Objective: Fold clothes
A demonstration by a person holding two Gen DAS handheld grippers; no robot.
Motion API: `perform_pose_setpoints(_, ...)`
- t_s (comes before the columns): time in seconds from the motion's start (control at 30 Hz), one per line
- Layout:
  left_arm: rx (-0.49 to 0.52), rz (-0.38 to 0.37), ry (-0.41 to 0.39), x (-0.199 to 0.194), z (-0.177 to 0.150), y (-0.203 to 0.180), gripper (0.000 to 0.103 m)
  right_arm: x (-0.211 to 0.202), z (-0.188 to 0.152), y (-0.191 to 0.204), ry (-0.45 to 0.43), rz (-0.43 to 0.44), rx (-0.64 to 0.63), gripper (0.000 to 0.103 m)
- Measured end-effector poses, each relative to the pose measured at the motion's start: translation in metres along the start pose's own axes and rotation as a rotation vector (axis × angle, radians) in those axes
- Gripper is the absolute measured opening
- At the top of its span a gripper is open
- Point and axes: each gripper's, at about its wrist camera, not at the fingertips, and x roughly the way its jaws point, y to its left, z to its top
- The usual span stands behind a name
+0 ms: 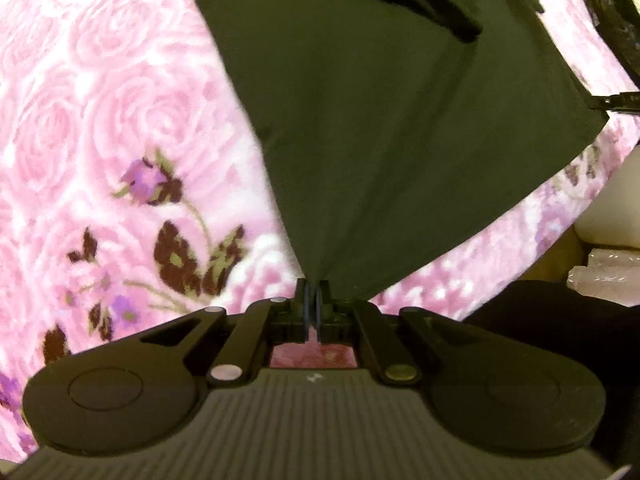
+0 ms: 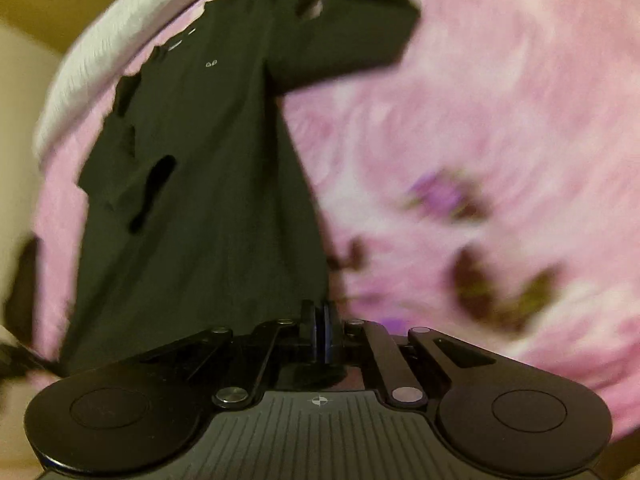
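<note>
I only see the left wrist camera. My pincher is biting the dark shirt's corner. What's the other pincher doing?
Observer: The right gripper is shut on the shirt, at its near edge.
Operator: Is there a picture on the shirt?
Observer: Just a tiny white print near its far end.
Operator: What's past the shirt?
Observer: A strip of white bedding runs along the far side of the pink blanket.
</note>
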Motion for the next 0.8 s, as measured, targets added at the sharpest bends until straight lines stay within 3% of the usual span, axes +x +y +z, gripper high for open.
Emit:
perform_pose_setpoints(0.1, 0.030, 0.006, 0.009, 0.003, 0.000, -0.010, 0.001, -0.025, -0.005, 0.002, 0.025, -0.083, -0.112, 0.000)
perform_pose_setpoints(0.2, 0.001, 0.011, 0.028, 0.011, 0.003, -0.013, 0.003, -0.010, -0.010, 0.003, 0.113, -0.085, -0.120, 0.000)
perform_pose_setpoints(0.27, -0.021, 0.016, 0.040, 0.009, 0.004, -0.013, 0.009, -0.003, -0.007, 0.008, 0.123, -0.151, -0.150, 0.001)
perform_pose_setpoints(0.33, -0.036, 0.024, 0.042, 0.001, 0.002, -0.013, 0.010, -0.002, 0.000, 0.015, 0.112, -0.240, -0.189, 0.008)
perform_pose_setpoints(0.4, -0.053, 0.030, 0.028, -0.011, 0.000, -0.010, 0.012, -0.012, 0.013, 0.028, 0.031, -0.253, -0.231, 0.029)
perform_pose_setpoints(0.5, -0.050, 0.048, -0.040, -0.027, 0.007, -0.012, 0.025, -0.017, 0.037, 0.056, -0.071, -0.167, -0.273, 0.054)
perform_pose_setpoints(0.67, -0.012, 0.007, -0.142, -0.027, 0.037, -0.022, 0.029, 0.032, 0.079, 0.106, -0.088, 0.107, -0.201, 0.061)
perform_pose_setpoints(0.8, 0.048, -0.028, -0.181, -0.018, 0.051, -0.019, 0.029, 0.085, 0.107, 0.139, -0.105, 0.130, -0.200, 0.062)
